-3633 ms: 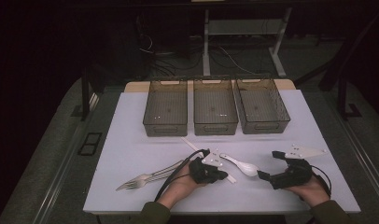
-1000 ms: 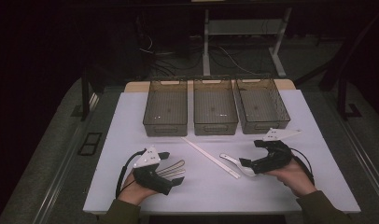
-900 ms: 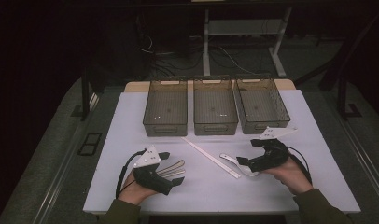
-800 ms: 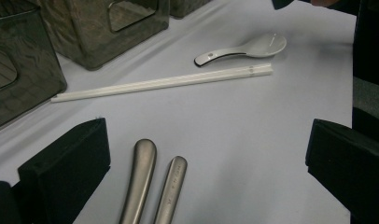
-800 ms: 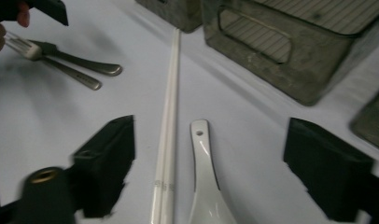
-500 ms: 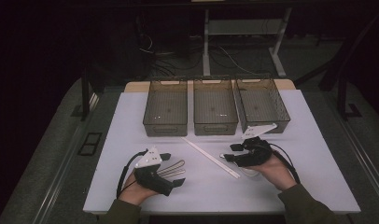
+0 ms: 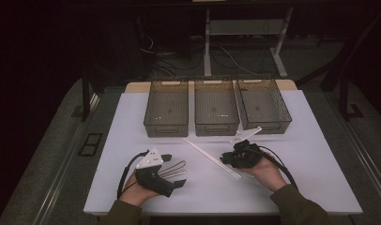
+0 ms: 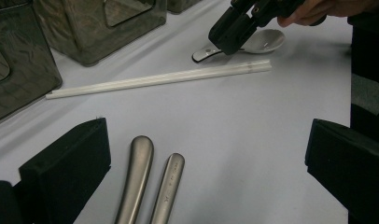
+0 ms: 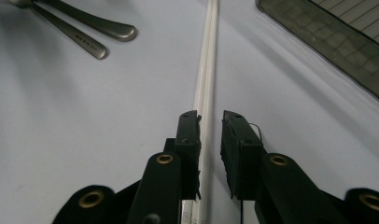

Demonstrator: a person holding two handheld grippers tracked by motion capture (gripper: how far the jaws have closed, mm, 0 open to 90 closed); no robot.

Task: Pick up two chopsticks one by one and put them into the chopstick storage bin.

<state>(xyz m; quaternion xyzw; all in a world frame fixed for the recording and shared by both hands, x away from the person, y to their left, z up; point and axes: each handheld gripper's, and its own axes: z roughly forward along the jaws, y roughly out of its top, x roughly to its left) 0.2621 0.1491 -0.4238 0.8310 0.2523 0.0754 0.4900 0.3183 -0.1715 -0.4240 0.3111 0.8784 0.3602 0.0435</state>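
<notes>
White chopsticks in front of the bins

The pair of chopsticks (image 7: 212, 157) lies flat, side by side, diagonal, just before the middle bin (image 7: 216, 126).

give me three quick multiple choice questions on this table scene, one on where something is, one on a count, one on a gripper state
1. Where does the white chopstick pair lie?
A. inside the middle bin
B. on the table, running between the right gripper's jaws
C. under the two metal handles

2. How many dark bins stand along the far side of the table?
A. two
B. three
C. five

3. How do the left gripper's jaws stand?
A. wide apart, with two metal handles lying between them
B. clamped on the spoon
C. clamped on a bin wall

Answers:
1 B, the right gripper view has the sticks passing between its narrowed jaws.
2 B, the high view has a left bin, a middle bin and a right bin.
3 A, the left gripper view has a broad gap.
</notes>
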